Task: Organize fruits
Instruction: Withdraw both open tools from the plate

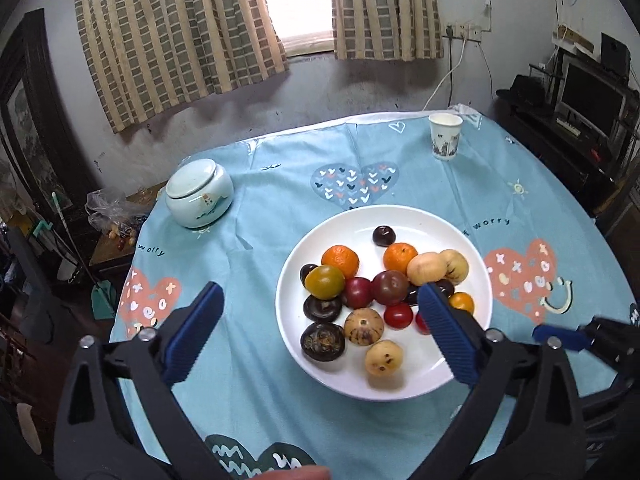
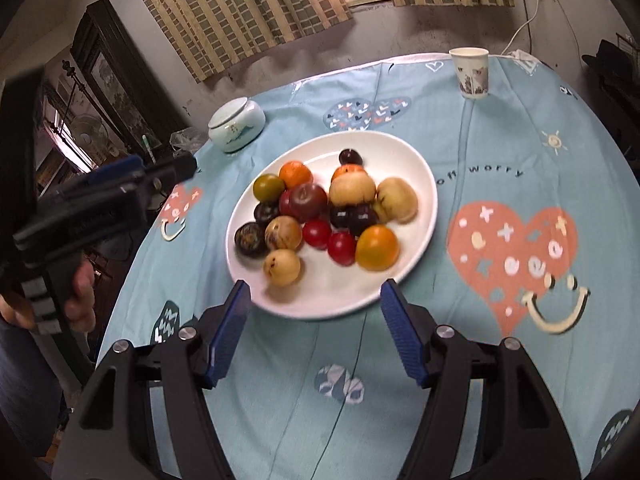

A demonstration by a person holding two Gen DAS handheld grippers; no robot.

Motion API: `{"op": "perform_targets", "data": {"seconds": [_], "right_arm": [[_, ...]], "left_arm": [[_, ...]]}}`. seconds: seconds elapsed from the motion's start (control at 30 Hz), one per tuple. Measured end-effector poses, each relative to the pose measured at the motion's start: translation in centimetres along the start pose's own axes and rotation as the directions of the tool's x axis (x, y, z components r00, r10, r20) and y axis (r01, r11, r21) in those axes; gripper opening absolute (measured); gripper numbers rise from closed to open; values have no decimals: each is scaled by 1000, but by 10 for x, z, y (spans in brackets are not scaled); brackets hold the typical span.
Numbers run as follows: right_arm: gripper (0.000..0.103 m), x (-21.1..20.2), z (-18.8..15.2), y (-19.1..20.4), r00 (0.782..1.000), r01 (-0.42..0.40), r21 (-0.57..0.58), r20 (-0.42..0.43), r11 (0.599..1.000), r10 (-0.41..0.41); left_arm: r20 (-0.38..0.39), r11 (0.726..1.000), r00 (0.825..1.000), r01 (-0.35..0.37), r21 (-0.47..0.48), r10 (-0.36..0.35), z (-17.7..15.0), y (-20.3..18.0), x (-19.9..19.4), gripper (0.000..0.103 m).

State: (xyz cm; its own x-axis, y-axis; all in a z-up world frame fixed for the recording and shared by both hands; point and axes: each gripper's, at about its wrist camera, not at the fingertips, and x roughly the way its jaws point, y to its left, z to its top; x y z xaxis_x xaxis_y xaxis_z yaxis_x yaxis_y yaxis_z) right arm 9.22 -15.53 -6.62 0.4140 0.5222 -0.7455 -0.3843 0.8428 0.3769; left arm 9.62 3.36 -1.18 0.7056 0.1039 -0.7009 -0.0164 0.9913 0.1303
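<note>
I am holding the left gripper [image 1: 320, 320] wide and the right gripper [image 2: 316, 320] half-open, both empty, above the plate's [image 1: 460, 236] near rim since the fruits [image 1: 390, 286] are all lying piled on it.

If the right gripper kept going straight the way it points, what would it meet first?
Probably the near rim of the white plate, lying just beyond the open right gripper; the pale fruit sits just past it. Depth is uncertain.

Home: curtains [image 1: 180, 40], tablecloth [image 1: 260, 220].
</note>
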Motion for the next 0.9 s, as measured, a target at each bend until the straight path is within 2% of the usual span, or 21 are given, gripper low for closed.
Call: {"op": "perform_targets", "data": {"seconds": [0.13, 0.6, 0.9], "right_arm": [[68, -8, -10, 11, 1000, -6, -21, 10, 1000, 6], [68, -23, -23, 32, 1000, -1, -73, 24, 997, 3], [68, -20, -26, 32, 1000, -1, -67, 13, 998, 2]], "left_arm": [[17, 1000, 1000, -5, -1, 5, -1, -4, -16, 101], [23, 995, 997, 82, -62, -80, -5, -5, -35, 101], [36, 993, 999, 26, -112, -22, -5, 0, -31, 101]]}}
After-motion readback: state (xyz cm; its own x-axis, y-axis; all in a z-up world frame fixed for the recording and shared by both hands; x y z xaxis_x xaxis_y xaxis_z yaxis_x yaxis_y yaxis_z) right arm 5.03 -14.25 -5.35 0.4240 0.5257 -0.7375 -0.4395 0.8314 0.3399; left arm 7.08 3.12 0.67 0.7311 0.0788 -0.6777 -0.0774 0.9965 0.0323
